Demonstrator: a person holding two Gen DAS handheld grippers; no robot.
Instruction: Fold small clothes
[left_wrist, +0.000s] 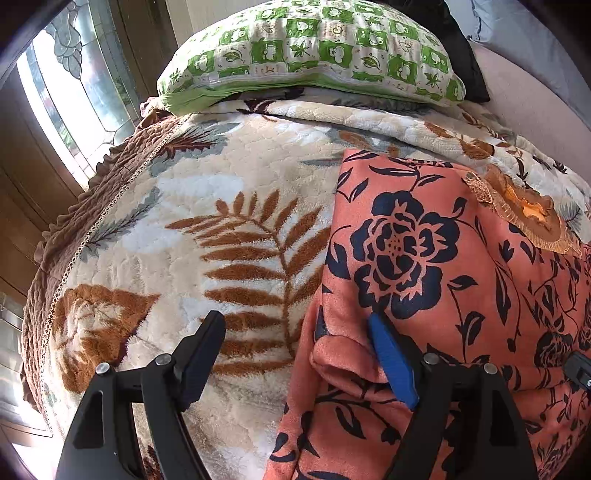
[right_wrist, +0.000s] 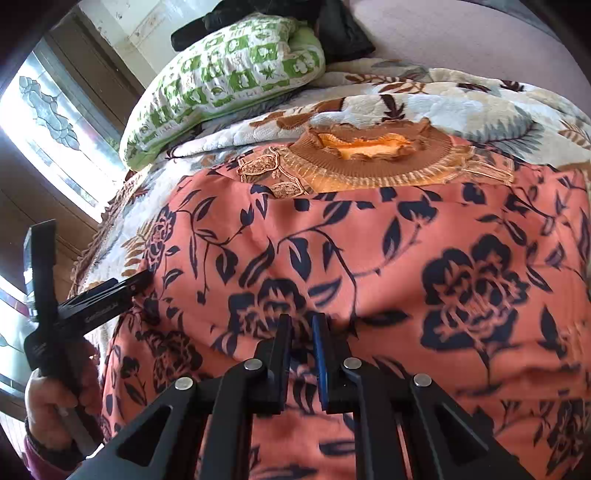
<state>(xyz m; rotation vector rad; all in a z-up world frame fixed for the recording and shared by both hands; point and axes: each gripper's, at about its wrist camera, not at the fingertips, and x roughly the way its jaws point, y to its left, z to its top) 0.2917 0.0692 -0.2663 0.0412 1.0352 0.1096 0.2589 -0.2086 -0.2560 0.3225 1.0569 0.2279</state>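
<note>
An orange garment with dark blue flowers (left_wrist: 424, 258) lies spread on the bed, with a brown knitted collar (right_wrist: 373, 162) at its far end. My left gripper (left_wrist: 295, 328) is open over the garment's left edge; its blue fingertip (left_wrist: 391, 354) rests on the cloth and the black one (left_wrist: 203, 350) is over the blanket. My right gripper (right_wrist: 301, 325) is shut on a pinch of the garment (right_wrist: 369, 258) near its lower middle. The left gripper also shows in the right wrist view (right_wrist: 144, 277), at the cloth's left edge.
A cream plush blanket with brown leaves (left_wrist: 221, 221) covers the bed. A green and white checked pillow (left_wrist: 314, 51) lies at the head. A stained-glass window (left_wrist: 74, 92) is at the left beyond the bed's brown frilled edge (left_wrist: 74, 229).
</note>
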